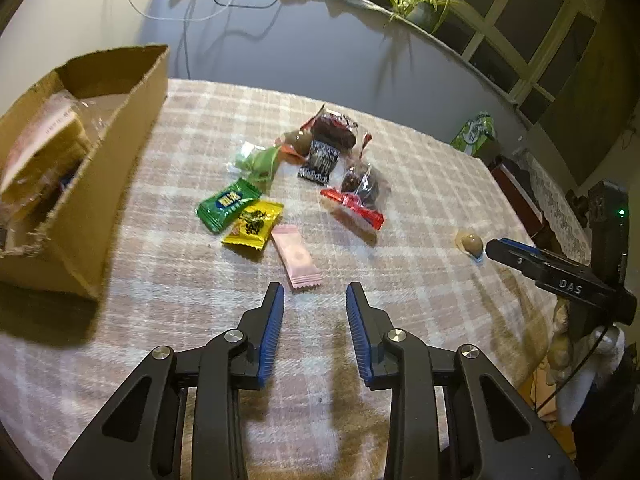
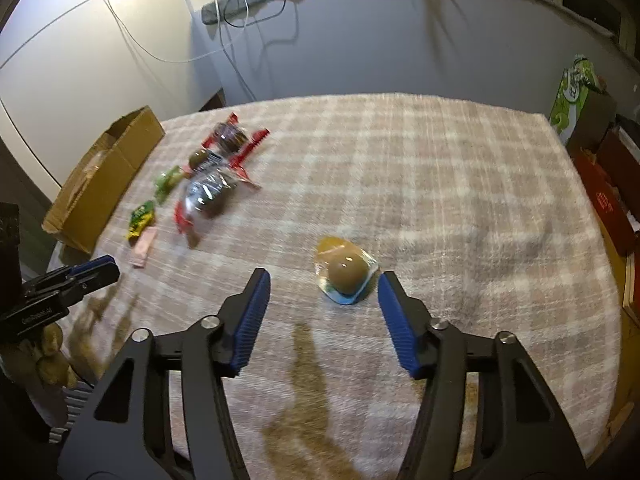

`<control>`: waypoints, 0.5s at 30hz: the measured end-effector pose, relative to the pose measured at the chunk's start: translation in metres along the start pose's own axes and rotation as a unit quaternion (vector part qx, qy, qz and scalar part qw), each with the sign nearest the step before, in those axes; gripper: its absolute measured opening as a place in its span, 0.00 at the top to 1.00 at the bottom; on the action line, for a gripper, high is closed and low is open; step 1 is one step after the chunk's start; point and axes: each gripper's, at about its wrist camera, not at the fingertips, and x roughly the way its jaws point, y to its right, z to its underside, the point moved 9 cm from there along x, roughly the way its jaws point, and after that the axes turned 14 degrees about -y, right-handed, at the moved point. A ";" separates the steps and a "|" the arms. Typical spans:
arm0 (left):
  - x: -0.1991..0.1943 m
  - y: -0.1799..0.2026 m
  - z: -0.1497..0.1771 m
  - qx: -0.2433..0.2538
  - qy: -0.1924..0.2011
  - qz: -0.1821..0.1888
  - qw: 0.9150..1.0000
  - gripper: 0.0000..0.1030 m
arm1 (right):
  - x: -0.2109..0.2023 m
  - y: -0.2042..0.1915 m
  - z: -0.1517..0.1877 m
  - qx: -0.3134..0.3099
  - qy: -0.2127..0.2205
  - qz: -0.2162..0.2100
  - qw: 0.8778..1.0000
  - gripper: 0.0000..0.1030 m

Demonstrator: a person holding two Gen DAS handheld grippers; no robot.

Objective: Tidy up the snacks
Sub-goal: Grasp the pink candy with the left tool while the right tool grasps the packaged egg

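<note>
Now | left gripper [image 1: 315, 294]: jaws apart, empty, pink oblong candy wrapper [image 1: 297, 257] just ahead of its tips | right gripper [image 2: 324, 282]: wide, nothing gripped, brown round clear-wrapped sweet [image 2: 347, 275] just ahead, nearer its right finger

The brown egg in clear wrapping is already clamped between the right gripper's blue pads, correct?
Not clamped. In the right wrist view the right gripper is open, and the brown egg in clear wrapping lies on the checked tablecloth beyond its blue pads, untouched.

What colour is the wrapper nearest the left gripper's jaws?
Pale pink wrapper, clearest in the left wrist view.
</note>
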 end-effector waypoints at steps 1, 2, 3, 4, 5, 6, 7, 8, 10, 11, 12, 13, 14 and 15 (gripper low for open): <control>0.002 0.000 0.000 0.000 -0.002 0.000 1.000 0.70 | 0.004 0.004 -0.001 -0.001 0.000 0.010 1.000 0.43; 0.004 -0.001 0.000 -0.002 -0.005 -0.003 1.000 0.70 | 0.006 0.006 -0.002 -0.002 0.000 0.016 1.000 0.43; 0.006 -0.002 -0.001 -0.003 -0.007 -0.005 1.000 0.70 | 0.009 0.009 -0.003 -0.005 -0.001 0.023 1.000 0.44; 0.008 -0.002 -0.002 -0.005 -0.009 -0.006 1.000 0.70 | 0.011 0.010 -0.004 -0.005 -0.003 0.023 1.000 0.44; 0.010 -0.003 -0.003 -0.007 -0.010 -0.007 1.000 0.70 | 0.013 0.010 -0.006 -0.006 -0.005 0.022 1.000 0.44; 0.012 -0.004 -0.005 -0.007 -0.012 -0.008 1.000 0.70 | 0.015 0.011 -0.007 -0.008 -0.006 0.022 1.000 0.45; 0.013 -0.004 -0.006 -0.008 -0.013 -0.009 1.000 0.70 | 0.017 0.011 -0.008 -0.011 -0.007 0.023 1.000 0.45; 0.015 -0.004 -0.008 -0.008 -0.013 -0.009 1.000 0.70 | 0.018 0.010 -0.008 -0.014 -0.008 0.025 1.000 0.45; 0.017 -0.003 -0.012 -0.003 -0.013 -0.018 1.000 0.70 | 0.023 0.009 -0.009 -0.020 -0.011 0.029 0.999 0.46; 0.018 -0.003 -0.014 0.000 -0.013 -0.022 1.000 0.70 | 0.025 0.008 -0.010 -0.022 -0.012 0.032 0.999 0.46; 0.020 -0.002 -0.016 0.008 -0.013 -0.032 0.999 0.70 | 0.026 0.008 -0.009 -0.024 -0.013 0.034 0.999 0.47; 0.020 -0.001 -0.017 0.014 -0.013 -0.038 0.999 0.70 | 0.028 0.007 -0.009 -0.027 -0.014 0.036 0.999 0.47; 0.022 0.001 -0.018 0.025 -0.012 -0.050 0.998 0.70 | 0.030 0.007 -0.009 -0.029 -0.016 0.038 0.999 0.50; 0.024 0.003 -0.019 0.039 -0.013 -0.064 0.997 0.70 | 0.031 0.007 -0.009 -0.033 -0.015 0.043 0.998 0.51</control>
